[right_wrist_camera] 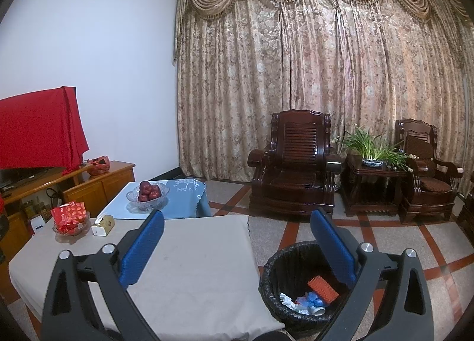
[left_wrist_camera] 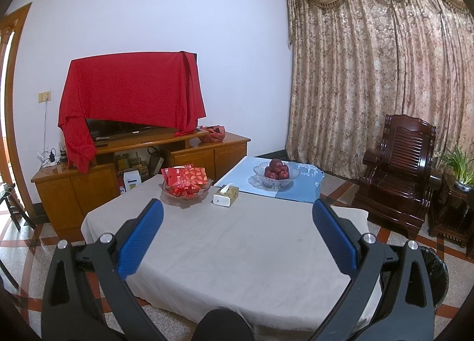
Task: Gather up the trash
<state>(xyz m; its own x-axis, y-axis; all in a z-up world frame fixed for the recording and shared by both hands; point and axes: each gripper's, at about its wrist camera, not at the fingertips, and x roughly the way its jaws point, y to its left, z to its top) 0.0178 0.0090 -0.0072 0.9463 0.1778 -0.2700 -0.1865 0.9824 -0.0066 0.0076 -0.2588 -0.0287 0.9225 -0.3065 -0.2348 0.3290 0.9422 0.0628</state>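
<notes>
A black-lined trash bin (right_wrist_camera: pixel 278 275) stands on the floor by the table's right edge. Inside it lie an orange-red packet (right_wrist_camera: pixel 323 287), crumpled white paper (right_wrist_camera: pixel 286 301) and blue scraps (right_wrist_camera: pixel 311 300). My right gripper (right_wrist_camera: pixel 237 216) hangs open and holds nothing, its right finger (right_wrist_camera: pixel 331 247) above the bin. In the left wrist view the bin (left_wrist_camera: pixel 438 275) shows only at the right edge. My left gripper (left_wrist_camera: pixel 237 206) is open above the grey-covered table (left_wrist_camera: pixel 237 252), nothing between its blue pads.
On the table's far side sit a glass dish of red packets (left_wrist_camera: pixel 185 182), a tissue box (left_wrist_camera: pixel 226 195) and a glass bowl of apples (left_wrist_camera: pixel 277 173) on a blue cloth. A wooden TV cabinet (left_wrist_camera: pixel 142 169) stands behind; dark wooden armchairs (right_wrist_camera: pixel 291 163) and a potted plant (right_wrist_camera: pixel 371 150) stand by the curtain.
</notes>
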